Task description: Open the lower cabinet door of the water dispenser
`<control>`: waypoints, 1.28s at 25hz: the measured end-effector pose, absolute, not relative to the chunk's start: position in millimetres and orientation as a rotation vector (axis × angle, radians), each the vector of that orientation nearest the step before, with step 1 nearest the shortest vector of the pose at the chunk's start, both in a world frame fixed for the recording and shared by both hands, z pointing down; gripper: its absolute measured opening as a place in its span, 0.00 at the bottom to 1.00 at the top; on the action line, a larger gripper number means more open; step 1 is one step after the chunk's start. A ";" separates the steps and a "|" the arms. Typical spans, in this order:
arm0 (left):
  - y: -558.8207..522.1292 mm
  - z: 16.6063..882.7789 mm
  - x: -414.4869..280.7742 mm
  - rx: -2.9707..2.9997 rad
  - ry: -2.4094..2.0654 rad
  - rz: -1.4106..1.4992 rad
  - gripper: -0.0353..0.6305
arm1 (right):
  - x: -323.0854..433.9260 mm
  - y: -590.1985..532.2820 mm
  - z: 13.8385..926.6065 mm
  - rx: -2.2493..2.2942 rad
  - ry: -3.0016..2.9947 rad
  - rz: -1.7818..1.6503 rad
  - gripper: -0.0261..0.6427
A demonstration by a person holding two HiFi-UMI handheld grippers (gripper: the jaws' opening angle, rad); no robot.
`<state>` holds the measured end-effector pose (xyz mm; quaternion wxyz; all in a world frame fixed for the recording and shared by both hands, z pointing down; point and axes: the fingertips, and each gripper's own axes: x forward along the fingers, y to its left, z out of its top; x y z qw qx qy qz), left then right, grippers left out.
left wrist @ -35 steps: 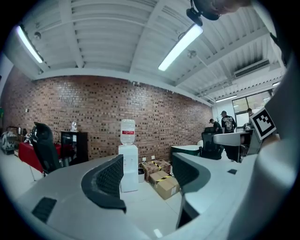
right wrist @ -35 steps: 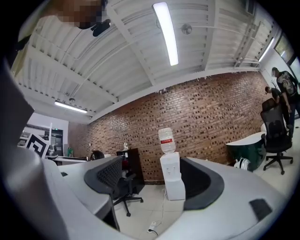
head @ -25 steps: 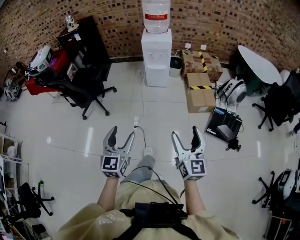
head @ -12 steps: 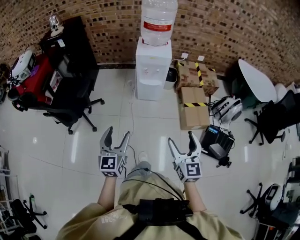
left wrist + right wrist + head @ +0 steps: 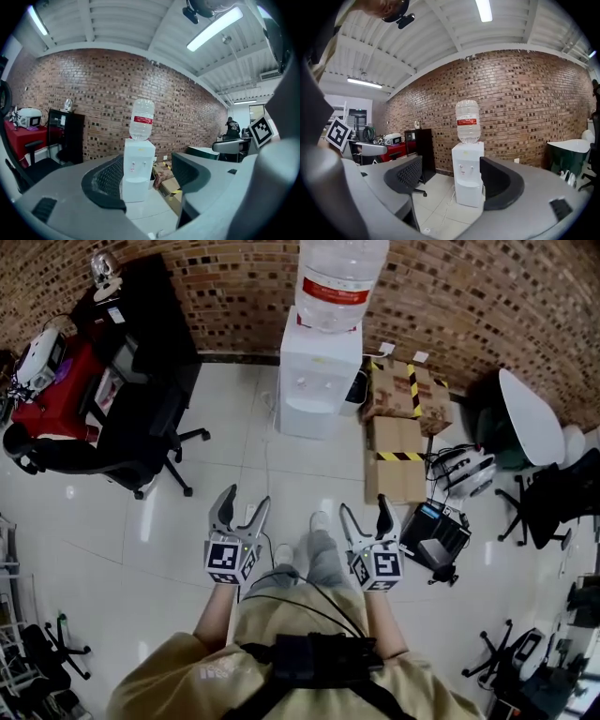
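**Tongs wide open, dispenser door closed**

A person stands on the white tiled floor [image 5: 225, 474] facing the water dispenser [image 5: 317, 381], well apart from it, with a gripper in each hand. The left gripper [image 5: 244, 498] and the right gripper [image 5: 364, 505] are held side by side in front of the body, both pointing toward the dispenser. Each has its jaws spread wide and grips nothing. In both gripper views the far-off dispenser shows through the gap between the jaws.

The white dispenser stands against a brick wall [image 5: 234, 287], with a clear bottle [image 5: 339, 282] bearing a red label upended on top. Its lower cabinet door [image 5: 468, 192], below the two taps, sits closed and flush with the front.

In the head view, cardboard boxes [image 5: 398, 442] marked with yellow-and-black tape lie just beside the dispenser on the right. A black cabinet [image 5: 150, 306] stands to its left along the same wall, and a black office chair [image 5: 141, 442] sits in front of that cabinet. A thin white cord [image 5: 265, 442] runs across the tiles from the dispenser's foot toward the person.
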<state>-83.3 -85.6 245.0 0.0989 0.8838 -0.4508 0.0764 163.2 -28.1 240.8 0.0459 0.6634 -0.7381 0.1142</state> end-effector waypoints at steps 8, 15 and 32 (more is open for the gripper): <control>-154.5 319.8 -10.7 2.608 -1.198 0.282 0.50 | 210.7 -126.1 336.0 1.829 -2.220 0.452 0.64; -218.2 410.2 40.5 2.601 -1.141 0.358 0.50 | 254.4 -221.6 485.4 1.691 -2.151 0.582 0.64; -335.1 663.5 80.1 2.684 -1.256 0.347 0.50 | 328.4 -437.0 827.9 1.685 -2.167 0.554 0.61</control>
